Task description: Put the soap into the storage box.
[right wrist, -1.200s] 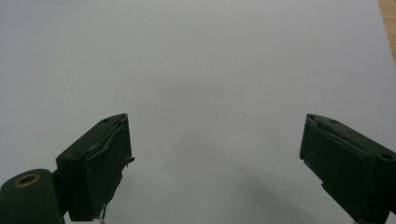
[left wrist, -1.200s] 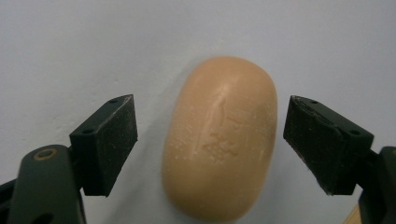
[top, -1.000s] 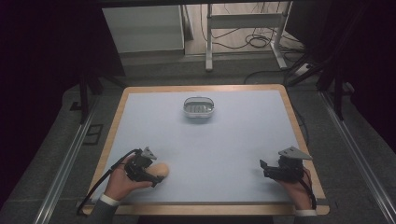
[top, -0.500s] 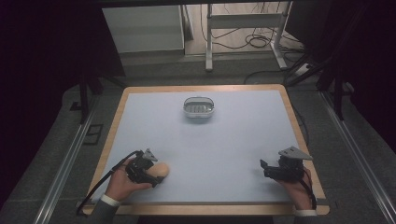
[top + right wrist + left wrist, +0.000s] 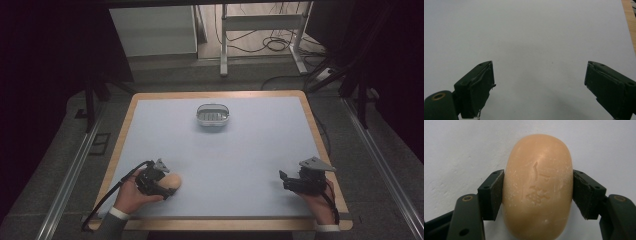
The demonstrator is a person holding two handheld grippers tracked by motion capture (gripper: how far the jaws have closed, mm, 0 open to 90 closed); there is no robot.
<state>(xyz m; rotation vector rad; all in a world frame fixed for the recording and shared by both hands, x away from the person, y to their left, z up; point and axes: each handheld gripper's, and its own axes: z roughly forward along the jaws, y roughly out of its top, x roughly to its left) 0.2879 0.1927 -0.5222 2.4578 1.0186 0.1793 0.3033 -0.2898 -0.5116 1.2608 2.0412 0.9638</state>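
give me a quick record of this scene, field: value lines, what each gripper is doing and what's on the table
left gripper: jaws have just closed; pads press both sides of the soap
soap: peach oval bar, near the table's near left edge
right gripper: open, nothing between the jaws, above bare surface
soap dish: far middle of the table, apart from both grippers
table: pale top, wooden rim

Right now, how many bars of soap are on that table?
1. The soap bar lies near the table's front left corner, clamped between the left tongs. The soap dish at the back middle looks empty, though its inside is hard to see.
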